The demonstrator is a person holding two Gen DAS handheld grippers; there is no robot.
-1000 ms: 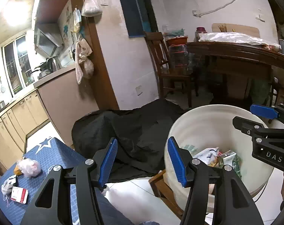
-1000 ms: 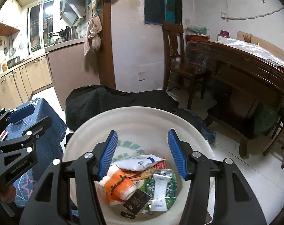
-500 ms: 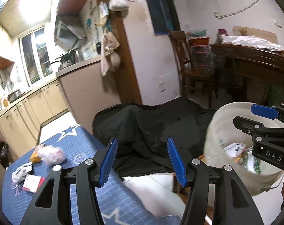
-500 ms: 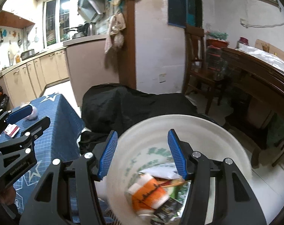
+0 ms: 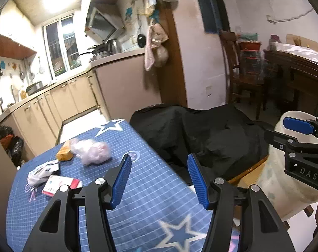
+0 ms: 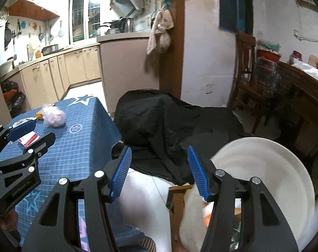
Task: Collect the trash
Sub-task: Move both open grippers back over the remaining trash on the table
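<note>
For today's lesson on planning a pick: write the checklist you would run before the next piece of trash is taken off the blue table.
1. Left gripper empty, jaws apart: ok.
2. Right gripper empty, jaws apart: ok.
3. Trash left on the blue tablecloth: ok; crumpled plastic bag, red-and-white packet, orange box.
4. White bin in reach, mouth clear: ok.
5. Left gripper lined up on an item: not ok.
6. Bin's remaining room: cannot tell.

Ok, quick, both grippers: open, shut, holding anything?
Left gripper: open, nothing between its fingers, over the blue tablecloth.
Right gripper: open, empty, beside the white bucket.
</note>
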